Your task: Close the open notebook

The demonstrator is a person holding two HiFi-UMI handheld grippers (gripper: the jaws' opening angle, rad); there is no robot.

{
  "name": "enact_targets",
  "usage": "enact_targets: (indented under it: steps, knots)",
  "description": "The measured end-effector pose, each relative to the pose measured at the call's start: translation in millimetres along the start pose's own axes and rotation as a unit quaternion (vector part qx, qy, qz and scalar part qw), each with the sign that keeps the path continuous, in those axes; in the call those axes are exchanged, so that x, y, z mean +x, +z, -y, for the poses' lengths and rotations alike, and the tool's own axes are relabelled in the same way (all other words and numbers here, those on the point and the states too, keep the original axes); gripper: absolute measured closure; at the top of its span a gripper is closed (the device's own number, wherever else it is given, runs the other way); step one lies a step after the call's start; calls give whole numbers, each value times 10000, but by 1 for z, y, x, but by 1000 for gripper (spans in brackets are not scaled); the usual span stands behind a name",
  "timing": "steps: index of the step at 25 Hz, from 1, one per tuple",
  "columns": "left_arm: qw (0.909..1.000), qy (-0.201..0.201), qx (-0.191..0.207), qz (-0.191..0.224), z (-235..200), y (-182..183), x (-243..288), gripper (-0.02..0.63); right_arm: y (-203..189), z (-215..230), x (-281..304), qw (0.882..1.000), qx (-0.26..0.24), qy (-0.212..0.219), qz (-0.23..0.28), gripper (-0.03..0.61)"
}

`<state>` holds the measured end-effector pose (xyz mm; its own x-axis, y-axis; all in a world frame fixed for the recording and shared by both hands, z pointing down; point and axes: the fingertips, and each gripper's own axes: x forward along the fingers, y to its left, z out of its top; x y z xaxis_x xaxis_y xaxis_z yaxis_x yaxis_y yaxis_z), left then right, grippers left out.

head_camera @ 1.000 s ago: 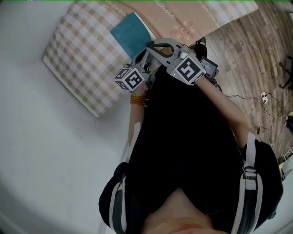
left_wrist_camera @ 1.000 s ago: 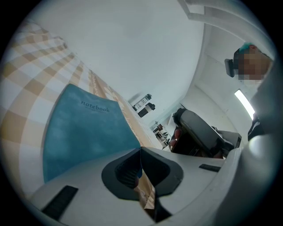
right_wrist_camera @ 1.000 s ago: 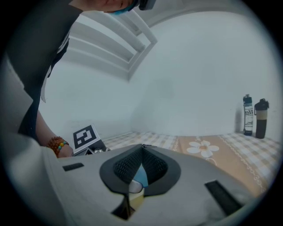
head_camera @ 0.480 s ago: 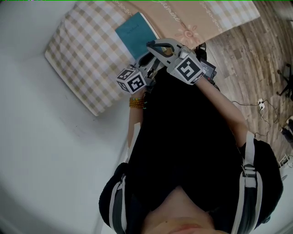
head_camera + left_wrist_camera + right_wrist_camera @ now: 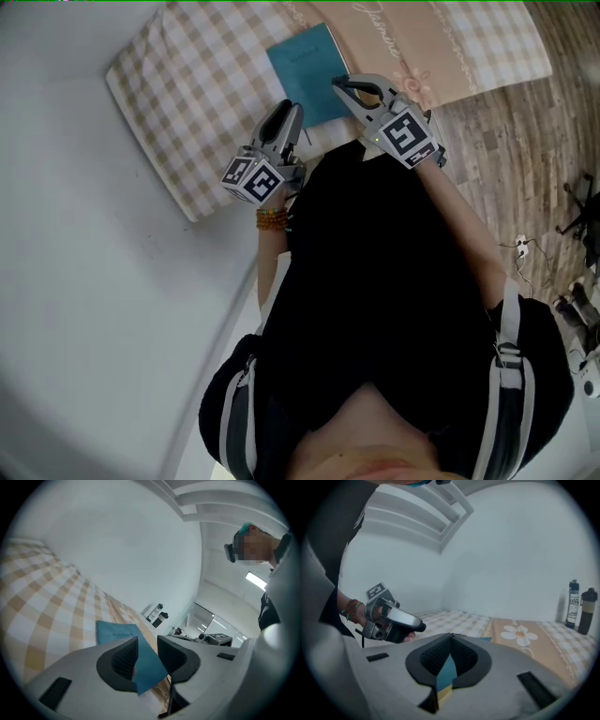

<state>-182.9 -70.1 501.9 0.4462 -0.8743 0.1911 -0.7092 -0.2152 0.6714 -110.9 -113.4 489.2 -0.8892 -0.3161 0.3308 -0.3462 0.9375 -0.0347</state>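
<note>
Teal and thin, a soft-cover notebook [image 5: 305,70] lay flat with its printed cover up at the top centre of the head view. It rested on a bed [image 5: 178,103] with a beige-and-white checked cover, beside a peach flowered fabric panel [image 5: 412,42]. It already looked shut, so the closing seemed done.

The notebook looked light and bendy, likely to flex if lifted by one corner. Its smooth cover could slide on the soft bedding, which would give under any push. The free long edge opposite the spine seemed the best place to take hold, or a flat press on the cover.

The left gripper [image 5: 289,111] sat at the notebook's lower left edge. Its fingers [image 5: 125,654] stood wide apart, having just been closing slightly from their widest, and held nothing. The notebook's near corner showed through the gap, with neither pad pressing on it.

The right gripper [image 5: 339,82] sat at the notebook's lower right edge, its fingers [image 5: 461,656] closed tip to tip. A slit behind the tips showed teal above a cream strip. Nothing looked pinched, and whether the tips touched the cover could not be told.
</note>
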Motion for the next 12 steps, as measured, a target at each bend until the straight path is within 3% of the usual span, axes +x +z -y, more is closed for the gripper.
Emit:
enact_targets:
  steps: [7,12]
  knots:
    - [9972,285,693,-43,-4,0,-3,495,-31,14,10,9980,8,69,-622,572]
    - [9967,350,731,-70,-5,-3,0,495,-51,17,15,9946,8,90,-1032,572]
